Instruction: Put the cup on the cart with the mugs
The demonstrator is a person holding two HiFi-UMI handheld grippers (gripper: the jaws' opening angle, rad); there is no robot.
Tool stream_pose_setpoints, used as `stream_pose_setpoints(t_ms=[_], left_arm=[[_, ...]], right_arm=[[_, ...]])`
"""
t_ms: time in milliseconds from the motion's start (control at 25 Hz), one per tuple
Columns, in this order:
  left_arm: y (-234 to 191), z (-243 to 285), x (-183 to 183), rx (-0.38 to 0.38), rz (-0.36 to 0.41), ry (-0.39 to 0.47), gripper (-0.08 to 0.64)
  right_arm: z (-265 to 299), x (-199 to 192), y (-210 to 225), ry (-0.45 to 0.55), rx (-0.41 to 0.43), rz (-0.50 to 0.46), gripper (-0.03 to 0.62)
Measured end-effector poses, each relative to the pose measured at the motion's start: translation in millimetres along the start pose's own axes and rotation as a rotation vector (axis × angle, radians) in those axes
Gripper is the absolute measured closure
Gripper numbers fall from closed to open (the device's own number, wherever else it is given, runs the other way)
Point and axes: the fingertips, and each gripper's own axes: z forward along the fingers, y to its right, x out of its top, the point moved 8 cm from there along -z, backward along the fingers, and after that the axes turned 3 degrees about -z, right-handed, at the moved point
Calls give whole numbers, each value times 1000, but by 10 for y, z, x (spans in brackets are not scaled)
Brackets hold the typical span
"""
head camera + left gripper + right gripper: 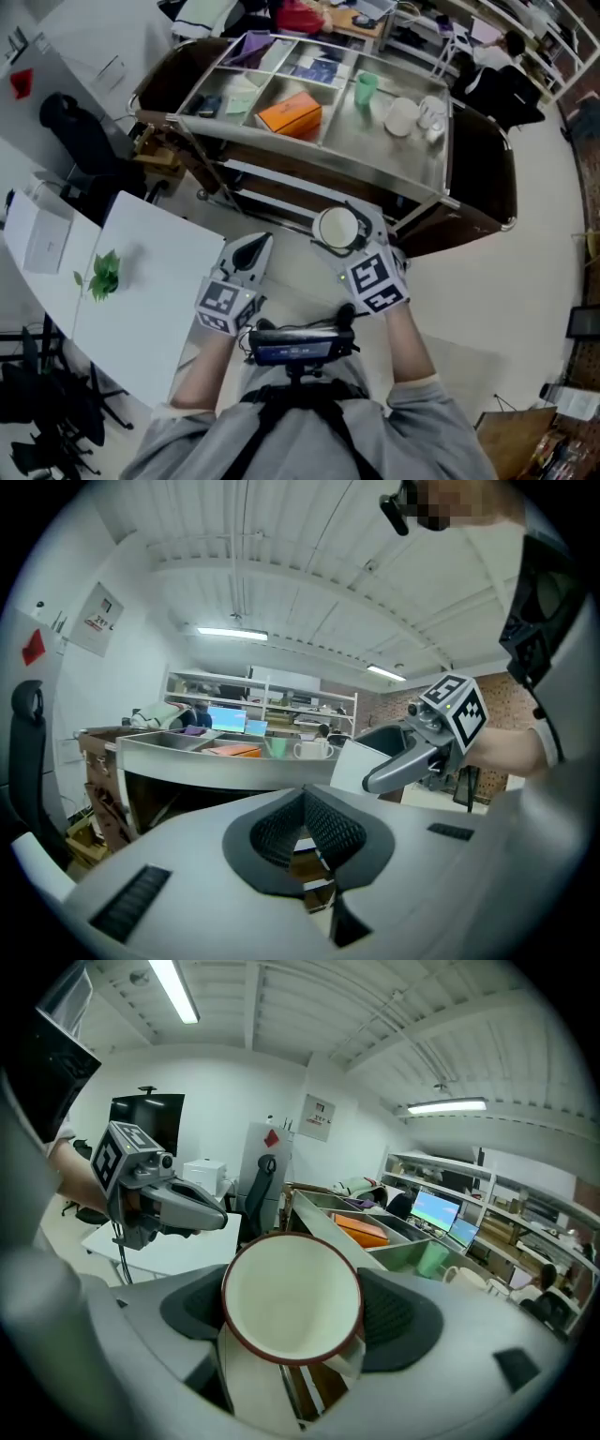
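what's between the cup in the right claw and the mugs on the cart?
Head view: only the cart's front rim and bare steel top lie between the cup and the white mugs.

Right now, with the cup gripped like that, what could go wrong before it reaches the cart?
The cup sits tilted in the right gripper, so it might slip out. The white mugs stand close together near a green cup, so setting it down among them could knock one. The cart's raised rim could catch the cup if it comes in low.
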Motion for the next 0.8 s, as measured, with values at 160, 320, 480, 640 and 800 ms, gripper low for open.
stream_pose_setpoints(t_ms=[160,320,480,640,800], left_arm=[[480,496,165,-15,16,0,555],[834,947,358,-1,15,17,555],[996,1236,566,29,37,33,555],[978,1442,762,30,64,36,555],[860,1605,984,26,57,30,555]], right_arm=[[-353,-163,480,23,6,-11,178],[-604,-252,971,59,15,-39,178],[-709,-194,1356,79,31,-81,178],[-640,-29,1721,85,48,-107,178],[-365,140,1989,42,67,-149,178]])
